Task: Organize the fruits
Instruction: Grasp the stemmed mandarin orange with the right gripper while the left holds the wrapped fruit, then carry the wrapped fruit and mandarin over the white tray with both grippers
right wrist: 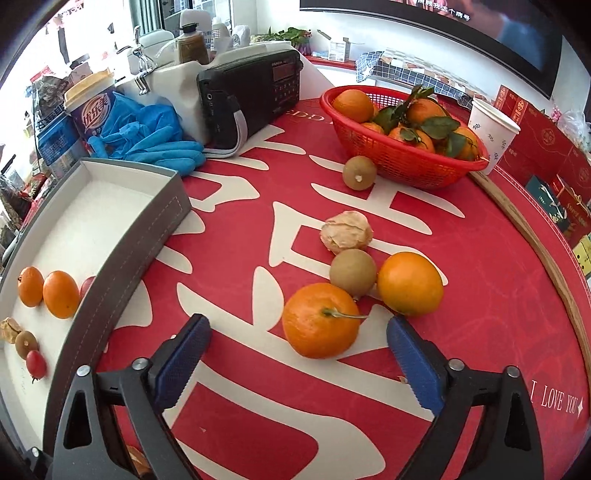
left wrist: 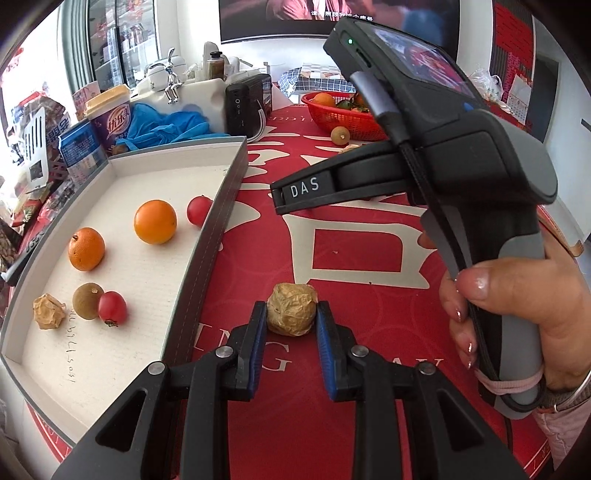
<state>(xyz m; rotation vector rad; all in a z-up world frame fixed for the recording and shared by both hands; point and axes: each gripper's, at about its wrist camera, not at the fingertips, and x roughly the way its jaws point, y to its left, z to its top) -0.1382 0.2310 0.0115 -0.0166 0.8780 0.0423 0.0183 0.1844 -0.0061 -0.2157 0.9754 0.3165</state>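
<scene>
My left gripper [left wrist: 291,325] was clamped on a papery husked fruit [left wrist: 291,309] just right of the tray wall [left wrist: 207,254], while my right gripper [right wrist: 295,354] stood apart around a stemmed orange [right wrist: 320,320], open cloth nearside.

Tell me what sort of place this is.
Probably a lived-in home, perhaps a living or dining room: a large screen on the wall playing a subtitled show, a portable radio on the table, and a red basket of tangerines.

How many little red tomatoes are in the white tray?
2. One tomato sits beside a brown fruit; the other tomato rests against the tray wall by an orange.
</scene>
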